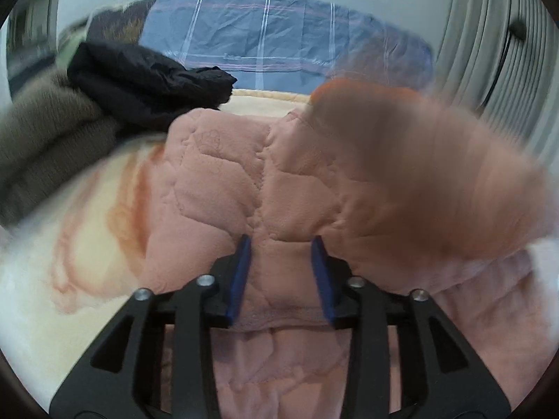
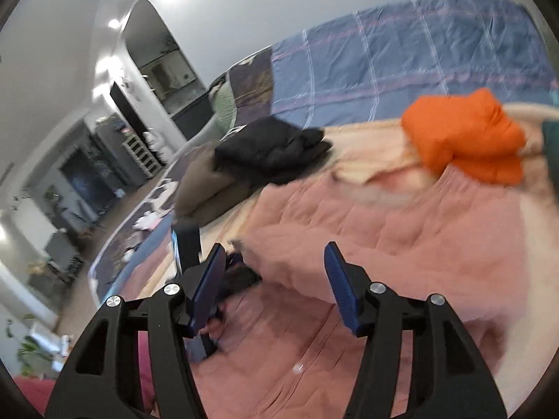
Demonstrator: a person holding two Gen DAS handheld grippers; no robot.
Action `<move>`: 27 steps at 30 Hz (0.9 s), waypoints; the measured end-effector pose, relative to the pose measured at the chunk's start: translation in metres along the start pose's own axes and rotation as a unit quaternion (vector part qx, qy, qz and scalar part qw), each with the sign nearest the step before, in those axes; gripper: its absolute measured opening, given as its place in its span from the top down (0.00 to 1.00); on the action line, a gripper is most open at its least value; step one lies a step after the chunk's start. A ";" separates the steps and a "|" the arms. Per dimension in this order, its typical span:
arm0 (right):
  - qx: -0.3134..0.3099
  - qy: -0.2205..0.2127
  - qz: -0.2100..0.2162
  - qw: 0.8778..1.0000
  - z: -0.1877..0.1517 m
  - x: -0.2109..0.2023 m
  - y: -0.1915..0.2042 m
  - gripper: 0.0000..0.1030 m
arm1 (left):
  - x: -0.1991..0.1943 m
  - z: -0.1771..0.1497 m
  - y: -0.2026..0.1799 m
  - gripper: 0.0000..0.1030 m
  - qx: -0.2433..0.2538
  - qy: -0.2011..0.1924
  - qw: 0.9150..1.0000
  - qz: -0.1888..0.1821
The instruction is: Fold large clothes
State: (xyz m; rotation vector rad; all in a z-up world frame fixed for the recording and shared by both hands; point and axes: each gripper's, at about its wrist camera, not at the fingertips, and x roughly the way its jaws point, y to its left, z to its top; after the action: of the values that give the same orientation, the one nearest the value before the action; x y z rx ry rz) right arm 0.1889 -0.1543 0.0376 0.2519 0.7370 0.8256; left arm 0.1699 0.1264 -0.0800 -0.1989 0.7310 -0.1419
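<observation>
Now, left wrist view: the left gripper (image 1: 281, 244) straddles a ridge of the pink quilted garment (image 1: 223, 174) spread on the bed (image 1: 70, 279); whether it pinches, I cannot tell. Right wrist view: the right gripper (image 2: 272, 262) hangs unclenched above it. Soft, bulky, floppy; take a hem.

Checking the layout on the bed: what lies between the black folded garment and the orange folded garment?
In the right wrist view, only bare cream blanket lies between the black garment and the orange garment; the pink quilted garment spreads nearer the camera.
</observation>
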 end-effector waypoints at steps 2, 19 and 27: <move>0.001 -0.005 -0.031 1.000 -0.015 -0.003 -0.014 0.40 | -0.007 0.002 0.012 0.57 -0.037 0.002 0.999 -0.040; 0.044 0.049 -0.169 0.983 -0.116 0.007 -0.068 0.39 | -0.089 -0.039 0.021 0.25 -0.061 0.039 0.984 -0.161; -0.007 0.043 -0.201 0.979 -0.140 0.021 -0.058 0.27 | -0.096 -0.053 0.014 0.17 -0.049 0.061 0.978 -0.191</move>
State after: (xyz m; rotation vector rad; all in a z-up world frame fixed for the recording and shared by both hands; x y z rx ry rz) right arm 0.1363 -0.1870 -0.1024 0.0511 0.8287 0.4589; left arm 0.0646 0.1519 -0.0596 -0.4270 0.8159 -0.4893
